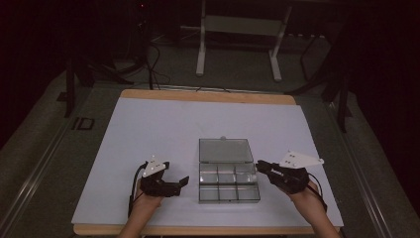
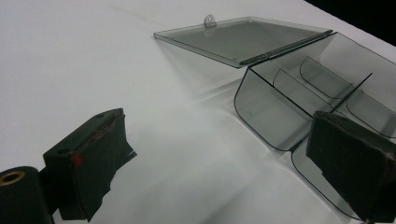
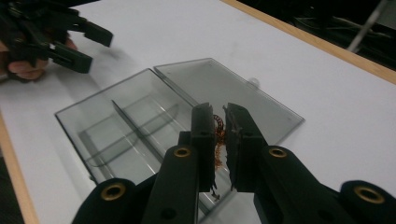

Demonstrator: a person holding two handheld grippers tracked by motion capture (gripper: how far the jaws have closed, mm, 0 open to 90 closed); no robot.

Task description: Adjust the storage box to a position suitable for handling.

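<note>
the clear plastic box (image 1: 229, 179) lies open mid-table between the grippers, light, stiff and slippery; take it by a wall. left gripper (image 2: 219, 158) is spread wide, empty. right gripper (image 3: 220, 140) is clenched on a small reddish thing (image 3: 218, 135), perhaps a spring.

Overhead camera and two close gripper cameras share the box (image 1: 229, 171).

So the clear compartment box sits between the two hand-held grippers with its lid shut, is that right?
Not quite: the box does sit between the left hand-held gripper and right hand-held gripper, but its lid lies open, flat on the table, as the high view shows.
</note>
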